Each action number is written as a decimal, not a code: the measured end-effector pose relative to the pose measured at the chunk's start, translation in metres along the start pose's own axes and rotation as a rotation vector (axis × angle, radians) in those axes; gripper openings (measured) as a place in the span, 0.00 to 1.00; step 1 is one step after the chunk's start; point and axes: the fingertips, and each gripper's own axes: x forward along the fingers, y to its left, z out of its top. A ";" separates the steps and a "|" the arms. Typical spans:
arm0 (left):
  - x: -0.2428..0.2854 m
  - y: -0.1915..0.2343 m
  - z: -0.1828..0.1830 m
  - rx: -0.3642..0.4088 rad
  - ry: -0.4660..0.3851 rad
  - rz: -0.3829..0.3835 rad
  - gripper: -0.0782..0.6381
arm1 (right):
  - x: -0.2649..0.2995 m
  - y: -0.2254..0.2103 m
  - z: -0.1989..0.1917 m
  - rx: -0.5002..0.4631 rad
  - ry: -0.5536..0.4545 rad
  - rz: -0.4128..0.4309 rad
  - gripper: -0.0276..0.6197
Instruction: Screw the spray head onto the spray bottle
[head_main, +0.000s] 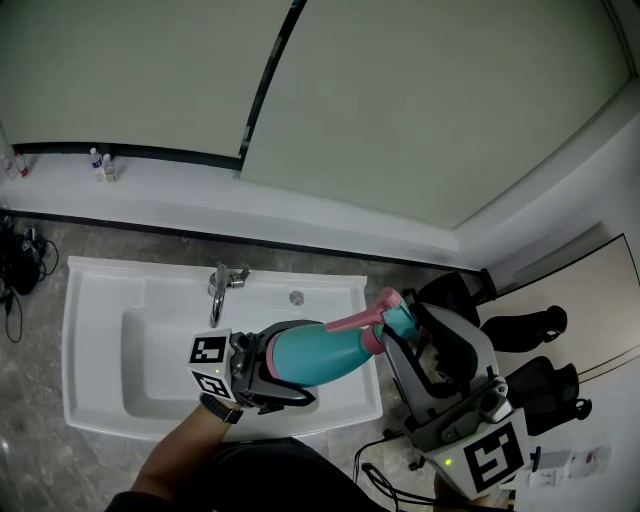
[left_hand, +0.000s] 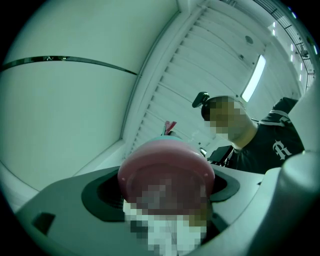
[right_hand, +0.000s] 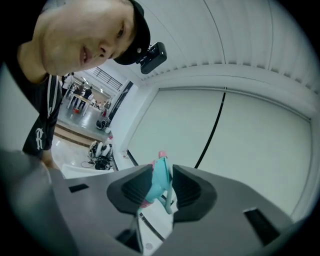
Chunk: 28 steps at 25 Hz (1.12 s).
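Your left tongs (head_main: 290, 366) clamp the pink bottom end of the teal spray bottle (head_main: 325, 352). You hold the bottle tilted above the white sink (head_main: 95, 300), with its neck pointing right. At that neck is the spray head (head_main: 393, 312), teal with a pink nozzle, pinched between your right tongs (head_main: 408, 330).

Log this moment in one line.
left gripper: shut on spray bottle | right gripper: shut on spray head | head at bottle neck
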 end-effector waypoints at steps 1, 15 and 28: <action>0.001 -0.001 0.000 0.001 0.005 -0.002 0.75 | -0.001 0.000 0.001 0.012 -0.007 0.022 0.23; 0.008 -0.012 0.004 0.051 0.052 -0.019 0.75 | -0.021 0.011 -0.005 0.411 -0.005 0.378 0.28; 0.015 -0.018 0.003 0.014 0.040 -0.051 0.75 | -0.010 0.023 -0.014 0.532 -0.060 0.560 0.32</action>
